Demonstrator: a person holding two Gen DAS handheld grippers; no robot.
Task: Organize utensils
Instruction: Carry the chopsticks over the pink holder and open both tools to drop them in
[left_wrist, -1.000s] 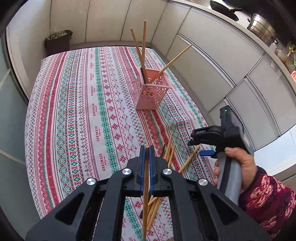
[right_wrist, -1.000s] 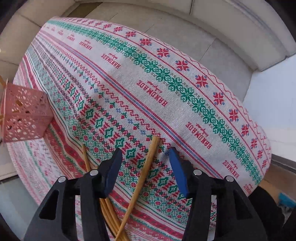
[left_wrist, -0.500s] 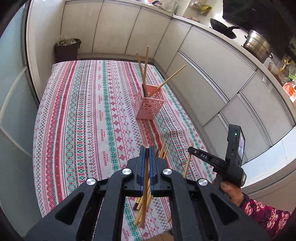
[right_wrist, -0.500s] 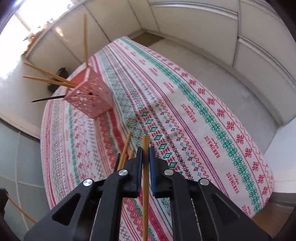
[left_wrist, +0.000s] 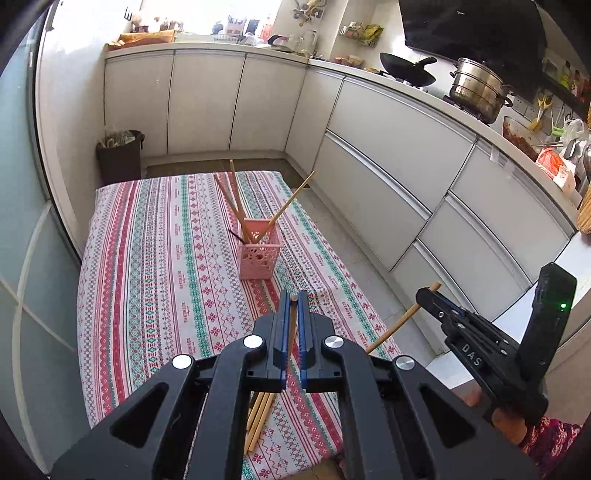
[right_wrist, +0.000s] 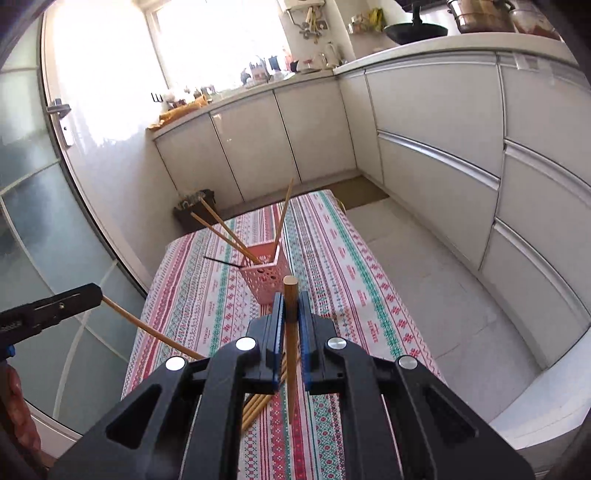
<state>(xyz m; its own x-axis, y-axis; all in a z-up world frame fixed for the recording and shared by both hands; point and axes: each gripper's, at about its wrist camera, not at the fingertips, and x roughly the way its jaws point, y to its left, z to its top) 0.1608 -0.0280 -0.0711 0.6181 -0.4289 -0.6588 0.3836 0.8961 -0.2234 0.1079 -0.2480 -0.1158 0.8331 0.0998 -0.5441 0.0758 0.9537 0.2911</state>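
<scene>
My left gripper (left_wrist: 293, 300) is shut on a wooden chopstick (left_wrist: 292, 325), held well above the patterned tablecloth (left_wrist: 155, 280). My right gripper (right_wrist: 291, 299) is shut on another wooden chopstick (right_wrist: 290, 332); in the left wrist view it shows at the right (left_wrist: 424, 295) with its chopstick (left_wrist: 397, 325) slanting down. A pink perforated holder (left_wrist: 258, 254) stands mid-table with several chopsticks leaning out of it; the right wrist view shows the holder (right_wrist: 267, 277) just beyond my fingers. Loose chopsticks (left_wrist: 258, 417) lie on the cloth beneath the grippers.
White kitchen cabinets (left_wrist: 388, 155) run along the right and far sides, with a wok (left_wrist: 406, 70) and a steel pot (left_wrist: 478, 92) on the counter. A dark bin (left_wrist: 120, 155) stands past the table's far left corner. A glass door (right_wrist: 44, 229) is at the left.
The right gripper closed on a chopstick lying on the cloth and lifted it, rolling upright. Both grippers rose away from the table, so the holder now looks farther and lower.
</scene>
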